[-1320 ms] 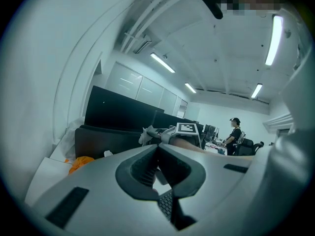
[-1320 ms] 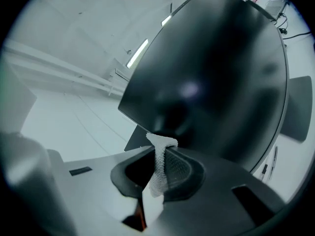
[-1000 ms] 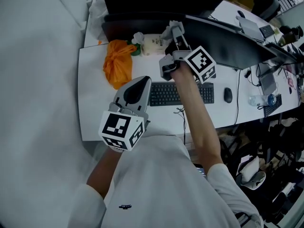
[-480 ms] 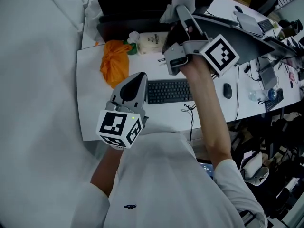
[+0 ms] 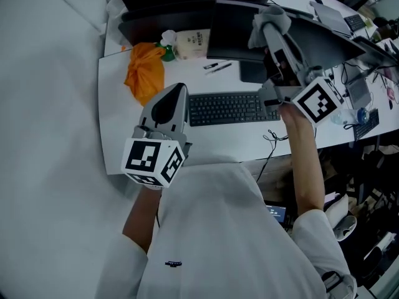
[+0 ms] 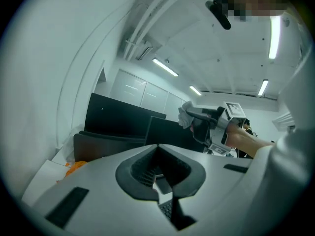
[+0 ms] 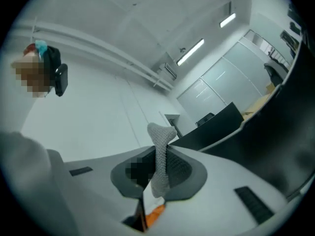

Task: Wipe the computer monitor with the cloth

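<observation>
My right gripper (image 5: 272,31) is shut on a grey cloth (image 5: 268,18) and holds it up at the top edge of a dark monitor (image 5: 234,33) at the back of the white desk (image 5: 124,129). In the right gripper view the cloth (image 7: 160,132) stands up from between the closed jaws, with a dark screen (image 7: 290,127) at the right. My left gripper (image 5: 177,89) hangs shut and empty above the desk's left part, near the keyboard (image 5: 227,108). From the left gripper view I see the cloth (image 6: 185,115) beside the monitor (image 6: 165,132).
An orange bag (image 5: 143,70), a white box (image 5: 192,42) and two pens (image 5: 217,67) lie in front of the screens. A cable (image 5: 272,136) runs off the desk's front edge. More monitors (image 5: 336,42), a water bottle (image 5: 349,114) and clutter fill the right.
My right gripper has carried the cloth up and to the right, from low beside the white box to the monitor's top edge. The left gripper has barely moved.
</observation>
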Demonstrator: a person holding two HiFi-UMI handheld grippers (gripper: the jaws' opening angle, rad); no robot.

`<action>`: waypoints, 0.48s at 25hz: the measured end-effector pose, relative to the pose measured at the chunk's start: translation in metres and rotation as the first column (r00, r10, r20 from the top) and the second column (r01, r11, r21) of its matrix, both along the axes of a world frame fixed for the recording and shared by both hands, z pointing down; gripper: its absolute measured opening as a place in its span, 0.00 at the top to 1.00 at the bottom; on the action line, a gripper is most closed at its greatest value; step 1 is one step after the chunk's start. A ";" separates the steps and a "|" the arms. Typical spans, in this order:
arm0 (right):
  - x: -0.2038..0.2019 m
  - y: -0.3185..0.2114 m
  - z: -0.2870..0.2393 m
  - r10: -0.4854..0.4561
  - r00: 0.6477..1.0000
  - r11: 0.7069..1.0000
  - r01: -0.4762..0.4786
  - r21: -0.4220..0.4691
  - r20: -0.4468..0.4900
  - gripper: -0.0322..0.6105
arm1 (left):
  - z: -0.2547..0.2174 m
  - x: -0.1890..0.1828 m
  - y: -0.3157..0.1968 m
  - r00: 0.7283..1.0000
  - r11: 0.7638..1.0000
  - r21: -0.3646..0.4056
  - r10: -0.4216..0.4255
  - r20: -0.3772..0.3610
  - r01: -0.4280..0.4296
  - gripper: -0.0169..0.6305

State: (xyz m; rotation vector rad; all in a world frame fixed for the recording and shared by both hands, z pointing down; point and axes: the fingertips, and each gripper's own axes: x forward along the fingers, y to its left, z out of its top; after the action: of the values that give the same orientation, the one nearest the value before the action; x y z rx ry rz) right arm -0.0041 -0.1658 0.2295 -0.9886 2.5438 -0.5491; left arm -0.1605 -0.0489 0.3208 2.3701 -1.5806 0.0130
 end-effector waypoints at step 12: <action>0.114 0.064 0.062 0.094 0.906 0.995 -0.068 0.078 -0.412 0.90 | 0.010 0.054 0.007 1.000 1.000 0.011 -0.011 0.017 0.011 0.95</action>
State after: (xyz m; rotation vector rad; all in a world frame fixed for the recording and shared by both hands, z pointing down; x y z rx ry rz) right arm 0.1098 -0.1022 0.2918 -1.3001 2.8454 -0.2518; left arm -0.1066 -0.0422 0.3307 2.3763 -1.6053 0.0224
